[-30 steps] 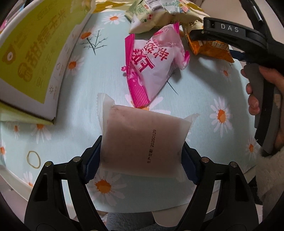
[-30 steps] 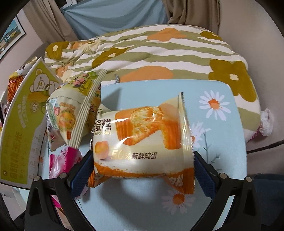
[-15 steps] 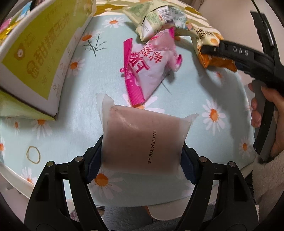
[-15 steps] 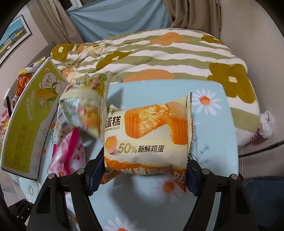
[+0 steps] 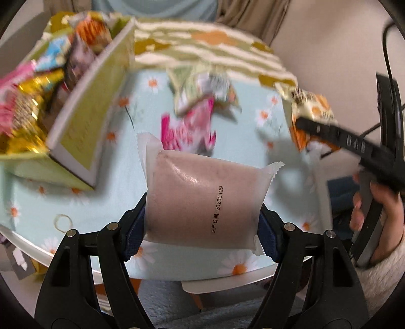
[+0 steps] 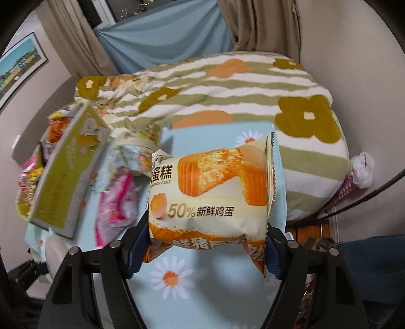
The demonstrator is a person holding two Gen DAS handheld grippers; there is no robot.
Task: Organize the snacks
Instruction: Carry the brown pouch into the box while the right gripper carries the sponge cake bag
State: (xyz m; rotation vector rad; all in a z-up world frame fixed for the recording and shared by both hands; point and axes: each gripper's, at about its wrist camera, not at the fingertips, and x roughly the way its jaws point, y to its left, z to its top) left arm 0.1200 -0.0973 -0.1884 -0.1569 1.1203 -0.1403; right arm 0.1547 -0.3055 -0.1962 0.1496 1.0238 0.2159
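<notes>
- While both grippers carry a snack above the pale blue daisy-print table (image 5: 83, 202), each wrist view shows its own load best.
- Left gripper (image 5: 202, 222): its blue-padded jaws are closed narrow on the two sides of a frosted translucent packet with a brownish filling (image 5: 202, 200), printed with the date 20260129; the packet hangs clear of the table.
- Right gripper (image 6: 206, 248): its jaws pinch a cream and orange chiffon cake packet (image 6: 210, 197) by its lower sides, held over the near part of the table (image 6: 227, 298).
- Only the left view shows the right gripper from outside, at the far right, with the person's right hand (image 5: 377, 215) round its handle and the cake packet (image 5: 308, 111) blurred at its tip.
- Left view, far left: an open yellow-green cardboard box (image 5: 88, 131) stands on the table, full of mixed wrapped snacks (image 5: 30, 101).
- Between the box and the right gripper lie a pink and white snack bag (image 5: 189, 129) and, just beyond it, a pale green snack bag (image 5: 200, 88); both are blurred.
- Right view shows the same box (image 6: 65, 177) at the left and the pink bag (image 6: 116, 202) beside it.
- Only the right view shows the room beyond: a green-striped flowered quilt (image 6: 227, 86), beige curtains (image 6: 263, 22) and a framed picture (image 6: 17, 63) on the left wall.
</notes>
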